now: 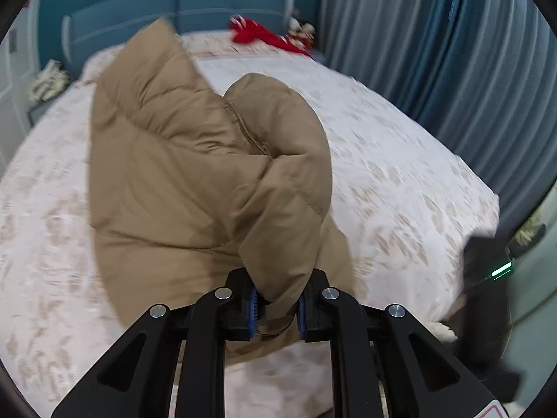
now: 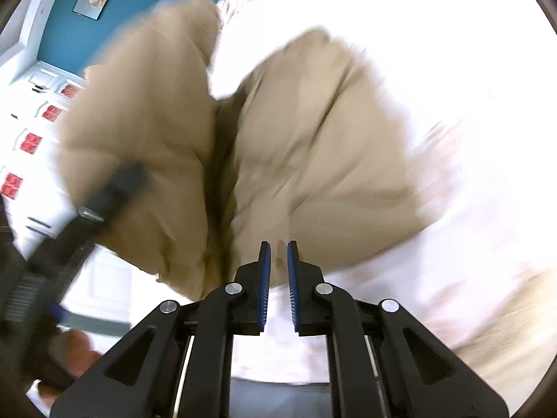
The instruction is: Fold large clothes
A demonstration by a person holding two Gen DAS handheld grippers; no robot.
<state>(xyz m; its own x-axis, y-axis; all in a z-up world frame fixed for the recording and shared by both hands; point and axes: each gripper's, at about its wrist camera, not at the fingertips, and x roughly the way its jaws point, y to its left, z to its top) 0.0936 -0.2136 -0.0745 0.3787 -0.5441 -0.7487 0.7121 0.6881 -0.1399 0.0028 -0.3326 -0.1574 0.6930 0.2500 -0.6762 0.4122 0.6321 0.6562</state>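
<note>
One tan puffer jacket [image 1: 195,160] is the task's thing, bunched and lifted over the middle of the bed [image 1: 400,160], its quilted panels billowing up toward the headboard [image 1: 181,10]. The left gripper [image 1: 276,308] is clamped on a thick fold of the jacket: cloth fills the gap between its blue pads [image 1: 253,308]. In the right wrist view the right gripper [image 2: 277,285] has its jaws nearly together, with a narrow gap between the blue pads [image 2: 264,285]; a thin edge of tan cloth seems to sit in that gap, but blur keeps me from telling whether it is pinched. In that view the jacket [image 2: 296,160] hangs in two puffed lobes, and the left gripper [image 2: 115,188] shows at the left as a dark blurred shape against it.

No containers with visible contents show, and no writing can be read.

The bed's pale patterned cover lies bare along its right edge and near corner, giving open room there. Red cloth [image 1: 257,36] lies at the far edge by the headboard. Grey-blue curtains [image 1: 435,52] hang close past the bed's right edge. The right gripper [image 1: 487,278], dark with a green light, shows off the near right corner.
</note>
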